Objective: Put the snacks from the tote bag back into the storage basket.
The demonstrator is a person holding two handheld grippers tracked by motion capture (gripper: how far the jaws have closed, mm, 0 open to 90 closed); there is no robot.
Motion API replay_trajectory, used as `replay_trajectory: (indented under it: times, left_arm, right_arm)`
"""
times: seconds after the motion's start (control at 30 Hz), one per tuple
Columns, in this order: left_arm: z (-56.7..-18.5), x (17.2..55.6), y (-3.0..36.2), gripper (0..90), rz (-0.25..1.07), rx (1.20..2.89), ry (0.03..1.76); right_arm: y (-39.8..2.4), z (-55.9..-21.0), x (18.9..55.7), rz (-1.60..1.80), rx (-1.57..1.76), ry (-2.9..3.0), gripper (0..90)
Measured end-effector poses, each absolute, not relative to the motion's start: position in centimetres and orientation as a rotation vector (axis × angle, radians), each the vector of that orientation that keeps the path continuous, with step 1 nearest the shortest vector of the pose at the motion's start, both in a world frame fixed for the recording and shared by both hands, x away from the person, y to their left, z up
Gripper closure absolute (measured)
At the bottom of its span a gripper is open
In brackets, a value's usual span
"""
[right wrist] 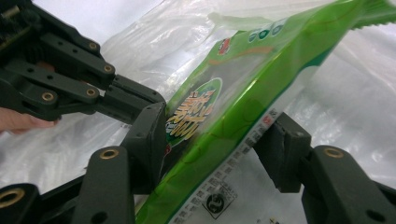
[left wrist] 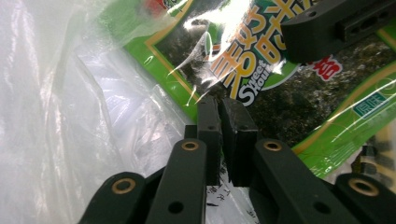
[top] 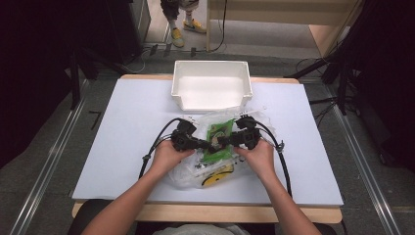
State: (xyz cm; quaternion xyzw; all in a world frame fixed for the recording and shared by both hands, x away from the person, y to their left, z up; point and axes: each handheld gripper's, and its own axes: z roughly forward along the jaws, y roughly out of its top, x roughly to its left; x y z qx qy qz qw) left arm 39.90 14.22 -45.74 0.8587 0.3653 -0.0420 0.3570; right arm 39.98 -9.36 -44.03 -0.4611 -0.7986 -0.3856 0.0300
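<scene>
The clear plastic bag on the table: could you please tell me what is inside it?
Inside the clear plastic bag lies a green snack packet, and nearer the person something yellow and black. Crumpled film blurs that one, so what it is cannot be told.

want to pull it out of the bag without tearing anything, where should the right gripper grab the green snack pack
Grip the green snack pack across its flat faces near the lower edge, where the right gripper already straddles it. The pack stands tilted on edge, thin between the jaws, so they can probably close flat on both faces. Come from the bag's open side; the left gripper is pinched shut on the clear plastic bag.
</scene>
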Motion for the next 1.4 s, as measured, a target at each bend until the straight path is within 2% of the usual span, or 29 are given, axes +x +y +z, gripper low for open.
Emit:
replay_trajectory:
  times: [0.37,0.63,1.4]
  left_arm:
    - [-44.9,40.2,15.3,76.7,-0.137,2.174,0.958]
    - [-44.2,40.0,15.6,67.3,-0.170,2.139,0.908]
    - [-45.4,40.3,15.4,66.0,-0.183,2.205,0.943]
  right_arm:
    - [-10.1,-42.4,39.1,-1.296,-1.384,-2.480,64.2]
    - [-10.6,-41.2,38.3,-1.428,-1.350,-2.460,72.5]
    - [-12.0,-38.8,37.8,-1.579,-1.370,-2.436,73.2]
